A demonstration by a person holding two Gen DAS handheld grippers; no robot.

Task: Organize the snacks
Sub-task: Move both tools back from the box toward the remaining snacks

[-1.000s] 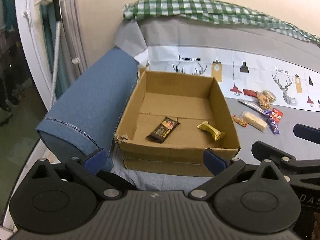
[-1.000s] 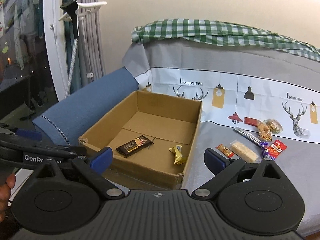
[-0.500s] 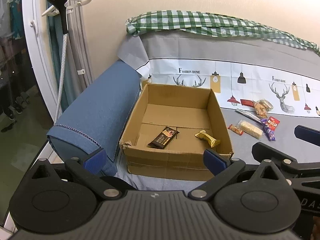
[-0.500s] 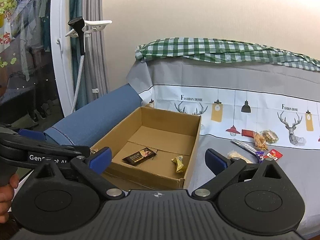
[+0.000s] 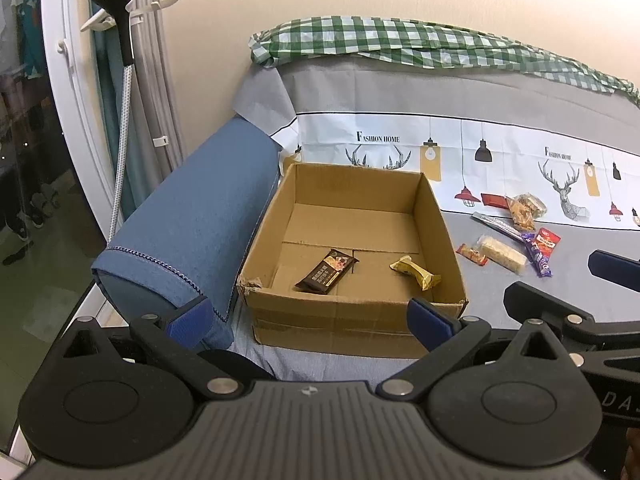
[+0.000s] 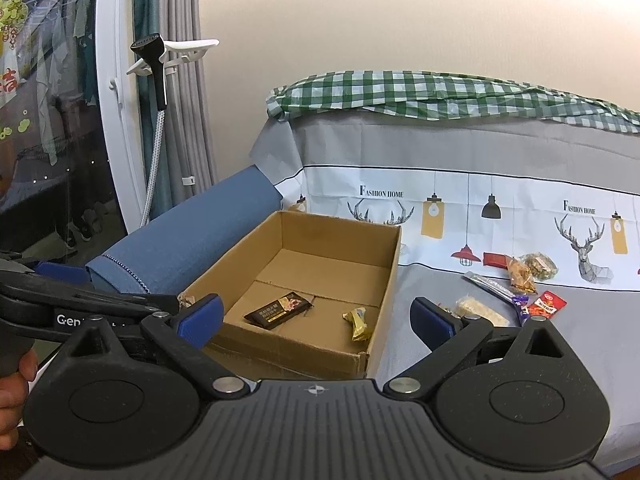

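An open cardboard box (image 5: 434,216) (image 6: 390,280) sits on a grey sofa seat. Inside lie a dark brown snack bar (image 5: 326,272) (image 6: 278,310) and a gold-wrapped snack (image 5: 414,272) (image 6: 358,322). Several loose snacks (image 5: 504,254) (image 6: 516,292) lie on the seat right of the box. My left gripper (image 5: 308,318) is open and empty, held back from the box's near wall. My right gripper (image 6: 316,316) is open and empty, also back from the box. Each gripper shows at the edge of the other's view.
A blue sofa armrest (image 5: 192,232) runs along the box's left side. A printed grey sofa cover (image 5: 480,152) with a green checked cloth (image 5: 400,42) on top rises behind. A garment steamer head and hose (image 5: 120,20) stand by the curtain at the left.
Both grippers have pulled back and risen away from the box, so it looks smaller and farther. Both stay open and empty. The snacks have not moved.
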